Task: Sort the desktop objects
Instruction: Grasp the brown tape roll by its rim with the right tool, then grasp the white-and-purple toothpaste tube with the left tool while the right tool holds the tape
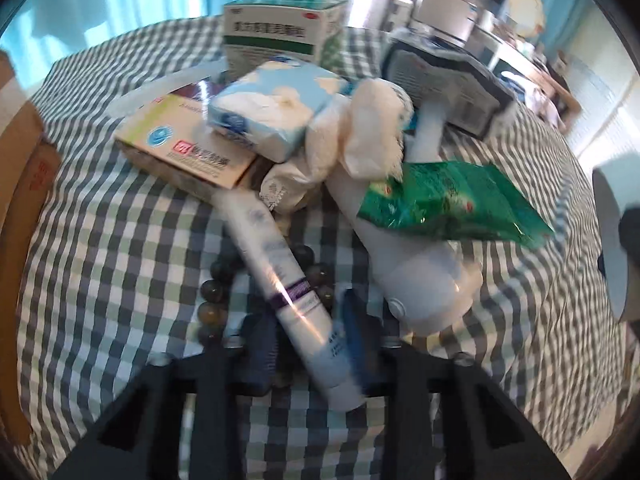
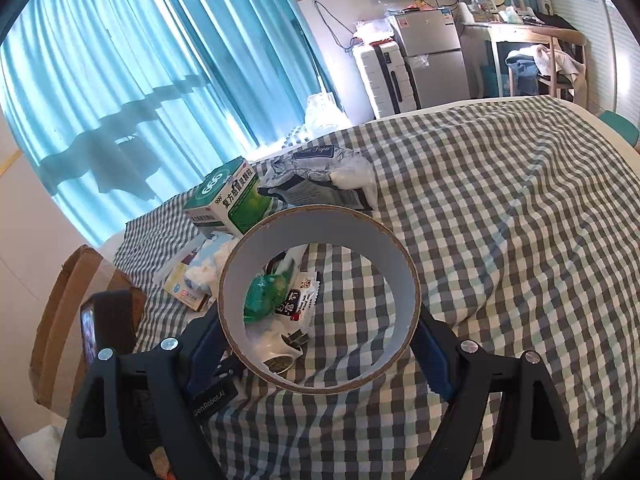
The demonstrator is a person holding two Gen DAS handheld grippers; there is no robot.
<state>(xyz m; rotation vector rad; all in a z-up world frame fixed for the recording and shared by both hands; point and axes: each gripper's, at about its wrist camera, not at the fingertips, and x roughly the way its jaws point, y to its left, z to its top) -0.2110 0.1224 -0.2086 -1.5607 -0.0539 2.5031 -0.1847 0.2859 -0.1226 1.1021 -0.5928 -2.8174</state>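
My left gripper (image 1: 308,344) is closed around a white tube with a purple band (image 1: 288,284), which lies across a dark bead bracelet (image 1: 216,292). Beyond it sits a pile: a white bottle (image 1: 416,276), a green packet (image 1: 448,200), a tissue pack (image 1: 272,112), a flat medicine box (image 1: 188,148) and a green-and-white medicine box (image 1: 280,28). My right gripper (image 2: 320,356) is shut on a cardboard tape ring (image 2: 320,300) and holds it above the checked cloth. Through the ring I see the green packet (image 2: 264,296) and a black-and-white sachet (image 2: 300,300).
A checked cloth (image 2: 500,240) covers the table. A brown cardboard box (image 2: 60,312) stands at the table's left edge. A crumpled tissue wrapper (image 2: 320,176) and the green medicine box (image 2: 228,200) lie at the far side. A fridge and a desk stand behind.
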